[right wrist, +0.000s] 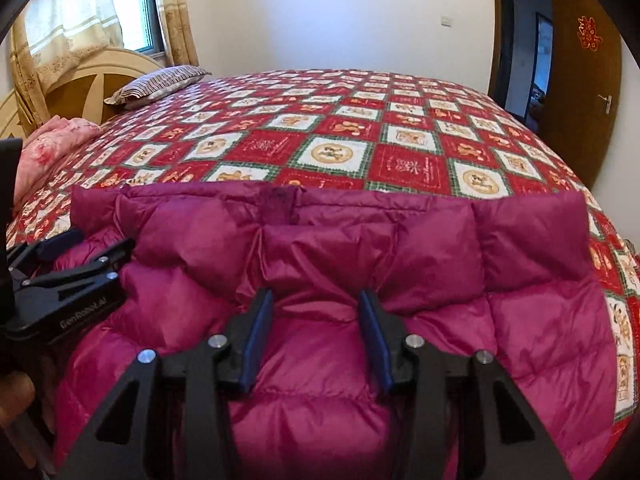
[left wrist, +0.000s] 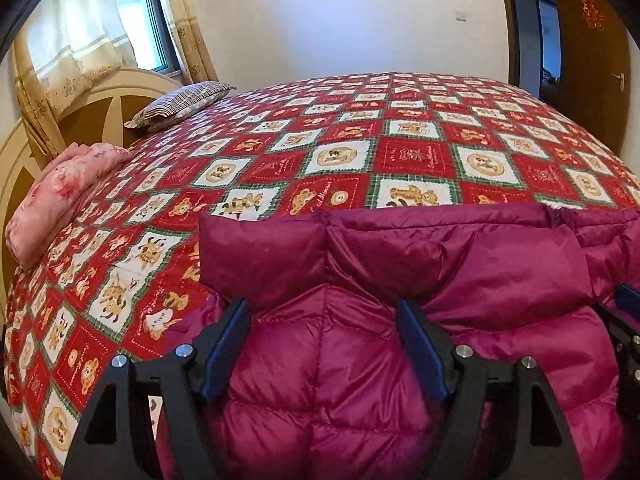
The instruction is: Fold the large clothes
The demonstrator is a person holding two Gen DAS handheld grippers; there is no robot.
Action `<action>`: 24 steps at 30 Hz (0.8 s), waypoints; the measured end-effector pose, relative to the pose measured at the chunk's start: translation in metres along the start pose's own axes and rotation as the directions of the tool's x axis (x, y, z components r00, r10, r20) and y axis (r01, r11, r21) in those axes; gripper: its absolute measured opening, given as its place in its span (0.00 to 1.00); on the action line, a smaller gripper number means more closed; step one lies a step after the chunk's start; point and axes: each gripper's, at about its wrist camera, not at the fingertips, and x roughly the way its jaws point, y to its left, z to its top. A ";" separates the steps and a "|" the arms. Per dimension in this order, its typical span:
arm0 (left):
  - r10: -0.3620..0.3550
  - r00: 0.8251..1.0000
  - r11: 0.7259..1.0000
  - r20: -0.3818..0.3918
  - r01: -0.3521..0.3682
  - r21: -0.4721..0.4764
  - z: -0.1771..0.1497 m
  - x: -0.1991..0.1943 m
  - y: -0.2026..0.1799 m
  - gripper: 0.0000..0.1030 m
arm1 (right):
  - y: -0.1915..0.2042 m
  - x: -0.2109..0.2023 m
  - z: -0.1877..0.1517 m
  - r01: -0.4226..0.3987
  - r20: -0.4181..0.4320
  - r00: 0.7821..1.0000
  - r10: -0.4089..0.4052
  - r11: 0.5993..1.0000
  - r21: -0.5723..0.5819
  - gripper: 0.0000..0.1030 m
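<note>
Left wrist view: a magenta quilted down jacket [left wrist: 420, 320] lies on the near part of a bed, on a red patchwork bedspread [left wrist: 360, 136] printed with teddy bears. The left gripper [left wrist: 324, 316] points down onto the jacket with its 2 blue-padded fingers [left wrist: 226, 350] standing wide apart; puffy fabric fills the space between them, but the pads do not pinch it. At the right edge of this view a bit of the right gripper [left wrist: 628, 312] shows over the jacket. A pink folded blanket [left wrist: 60, 196] and a striped pillow [left wrist: 180, 102] lie near the cream headboard [left wrist: 100, 104] on the left. Curtains [left wrist: 68, 40] hang by the window, and a brown door [left wrist: 592, 60] stands open on the right.

Right wrist view: the jacket spreads across the bed's near edge, its collar side toward the far side. The right gripper's fingers [right wrist: 376, 340] stand closer together than the left's, with a ridge of jacket fabric bulging between them; whether the pads press on it I cannot tell. The left gripper's black body, marked GenRobot.AI, sits at the left on the jacket.
</note>
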 end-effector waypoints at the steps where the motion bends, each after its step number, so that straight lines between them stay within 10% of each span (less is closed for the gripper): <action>1: 0.002 1.000 1.000 -0.002 -0.002 0.000 0.000 0.001 0.000 0.75 | 0.000 0.001 0.000 0.000 -0.001 1.000 0.000 1.000 0.003 0.47; 24: 0.013 0.999 1.000 -0.052 -0.013 -0.002 0.000 0.017 -0.002 0.77 | 0.001 0.022 -0.001 0.014 -0.070 0.997 -0.015 1.000 -0.008 0.47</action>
